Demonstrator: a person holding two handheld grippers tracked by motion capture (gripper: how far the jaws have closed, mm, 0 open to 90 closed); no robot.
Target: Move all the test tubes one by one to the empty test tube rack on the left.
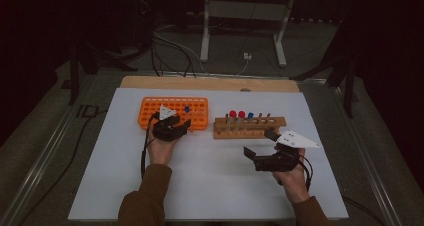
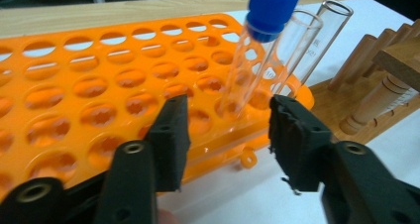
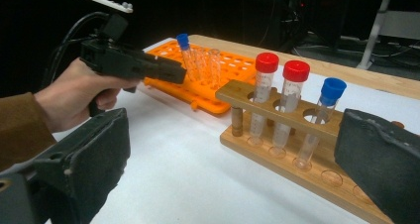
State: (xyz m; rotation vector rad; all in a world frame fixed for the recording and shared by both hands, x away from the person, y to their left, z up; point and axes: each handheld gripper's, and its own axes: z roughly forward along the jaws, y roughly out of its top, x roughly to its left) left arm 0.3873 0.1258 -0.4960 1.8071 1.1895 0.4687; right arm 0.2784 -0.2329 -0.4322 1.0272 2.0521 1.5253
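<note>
An orange tube rack (image 1: 172, 111) lies at the back left of the white mat. A glass tube with a blue cap (image 2: 257, 50) stands tilted in a hole near its right end, beside two uncapped tubes (image 2: 302, 50). My left gripper (image 2: 225, 125) is just short of the capped tube with its jaws apart, and the pads touch nothing. A wooden rack (image 3: 297, 169) holds two red-capped tubes (image 3: 265, 95) and one blue-capped tube (image 3: 322, 120). My right gripper (image 1: 260, 143) hangs open in front of the wooden rack with nothing between its jaws.
The white mat (image 1: 210, 186) covers a wooden tabletop (image 1: 210, 83). Cables trail from both grippers. Beyond the table are the legs of a white stand (image 1: 205, 41) and loose cables on a dark floor.
</note>
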